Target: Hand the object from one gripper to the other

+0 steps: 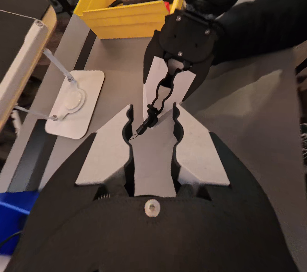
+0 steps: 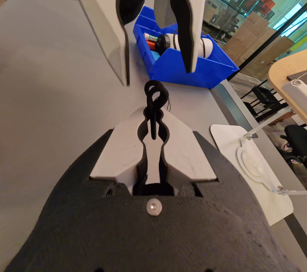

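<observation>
A small black bundled cord (image 2: 155, 93) sticks out of the fingertips of my right gripper (image 2: 153, 112), which is shut on it above the grey table (image 2: 41, 81). My left gripper (image 2: 158, 76) faces it from above with its jaws open; the cord's looped end lies just below the gap between its fingertips. In the left wrist view the left gripper (image 1: 152, 107) is open and empty. There the right gripper (image 1: 152, 120) reaches in from the upper right and holds the cord (image 1: 151, 114) between the left fingertips, nearer the left finger (image 1: 127, 122).
A yellow bin (image 1: 126, 19) stands at the far end of the table. A blue bin (image 2: 191, 71) with a white cylinder and markers sits near the table edge. A white base plate with clear brackets (image 1: 74, 104) lies by the edge. A wooden desk (image 2: 285, 67) stands beyond. Tip to tip, the grippers are about 6 cm apart.
</observation>
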{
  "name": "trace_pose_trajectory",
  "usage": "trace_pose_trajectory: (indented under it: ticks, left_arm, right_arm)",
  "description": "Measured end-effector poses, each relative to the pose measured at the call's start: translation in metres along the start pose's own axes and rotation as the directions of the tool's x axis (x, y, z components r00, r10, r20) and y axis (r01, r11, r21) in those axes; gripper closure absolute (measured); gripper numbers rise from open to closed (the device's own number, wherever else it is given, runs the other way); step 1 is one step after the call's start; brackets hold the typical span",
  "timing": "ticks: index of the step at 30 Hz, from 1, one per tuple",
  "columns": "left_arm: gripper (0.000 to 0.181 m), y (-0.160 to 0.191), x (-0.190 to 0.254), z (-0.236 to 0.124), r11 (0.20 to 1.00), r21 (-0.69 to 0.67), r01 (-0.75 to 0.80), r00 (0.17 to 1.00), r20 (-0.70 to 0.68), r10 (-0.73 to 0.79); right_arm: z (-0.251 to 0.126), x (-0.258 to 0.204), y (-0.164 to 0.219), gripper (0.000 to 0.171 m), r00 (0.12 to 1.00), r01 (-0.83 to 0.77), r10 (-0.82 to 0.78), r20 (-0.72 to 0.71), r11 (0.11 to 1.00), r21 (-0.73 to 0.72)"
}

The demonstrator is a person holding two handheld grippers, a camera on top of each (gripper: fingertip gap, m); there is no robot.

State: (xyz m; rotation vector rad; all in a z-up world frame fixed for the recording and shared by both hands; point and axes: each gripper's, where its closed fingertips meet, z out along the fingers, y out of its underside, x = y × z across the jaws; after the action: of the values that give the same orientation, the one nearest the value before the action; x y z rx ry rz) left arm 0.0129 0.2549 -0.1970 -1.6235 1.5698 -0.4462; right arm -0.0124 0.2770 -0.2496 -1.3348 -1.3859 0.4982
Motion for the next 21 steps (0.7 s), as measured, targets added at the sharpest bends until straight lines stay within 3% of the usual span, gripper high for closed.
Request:
trace_pose_trajectory:
  ticks: [3,9,14,21]
  left_arm:
    - [0.126,0.005,-0.004,0.011,0.999,-0.04,-0.008,0.997,0.073,0.011]
    - [0.13,0.002,-0.014,0.014,0.95,0.165,0.264,0.958,0.068,-0.278]
    - [0.136,-0.002,-0.022,0.014,0.9,0.292,0.325,0.925,0.099,-0.366]
    - [0.174,-0.005,-0.018,0.019,0.912,0.308,0.271,0.938,0.127,-0.322]
  right_arm:
    - [0.0,0.003,-0.004,0.169,0.999,0.01,-0.01,-0.035,1.0,0.013]
    - [-0.007,0.025,-0.013,0.169,0.984,-0.046,0.059,-0.171,0.996,0.081]
    - [-0.004,0.024,-0.015,0.169,0.976,-0.032,0.049,-0.213,0.996,0.081]
    - [-0.003,0.022,-0.017,0.169,0.976,-0.064,0.084,-0.202,0.993,0.103]
